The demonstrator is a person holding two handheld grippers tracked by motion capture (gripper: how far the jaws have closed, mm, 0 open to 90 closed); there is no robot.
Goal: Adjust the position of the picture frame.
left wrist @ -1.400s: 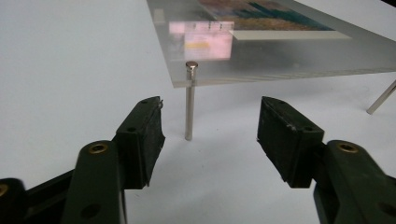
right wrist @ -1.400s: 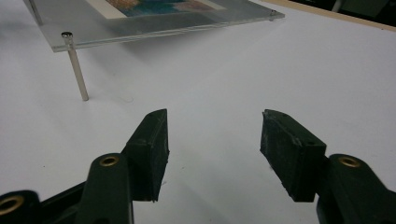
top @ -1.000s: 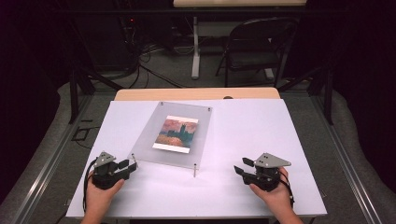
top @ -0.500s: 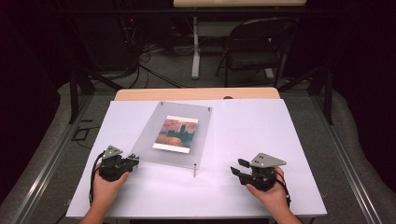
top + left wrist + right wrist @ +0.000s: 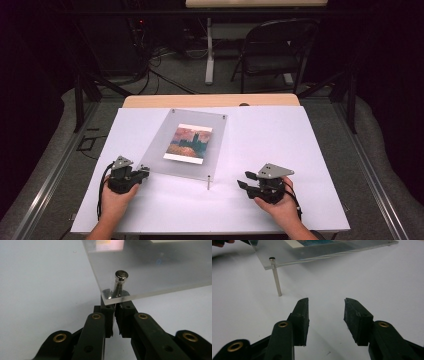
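A person seated at a white surface [image 5: 300, 150] works on a clear acrylic picture frame [image 5: 192, 145] that holds a small landscape print [image 5: 187, 142], using a handheld claw in each hand. The frame lies left of the surface's middle, standing off it on slim metal posts at its corners. In the high view the left claw [image 5: 142, 170] sits at about 7 o'clock from the print, at the frame's near-left corner. In the left gripper view its jaws have just been closing and now stand together on the corner post [image 5: 119, 283], just under the acrylic sheet, with the post's round polished cap showing above the panel. The right claw [image 5: 245, 181] rests at about 4 o'clock from the print, well apart from the frame. In the right gripper view its jaws are spread with nothing between them, and they point toward the near-right post [image 5: 276, 277], which stands bare and upright at about 11 o'clock from the jaws. The step in hand appears to be securing the near-left post. The next move probably calls for a firm, steady grip there while the right claw closes the distance to the other post, without tipping the panel
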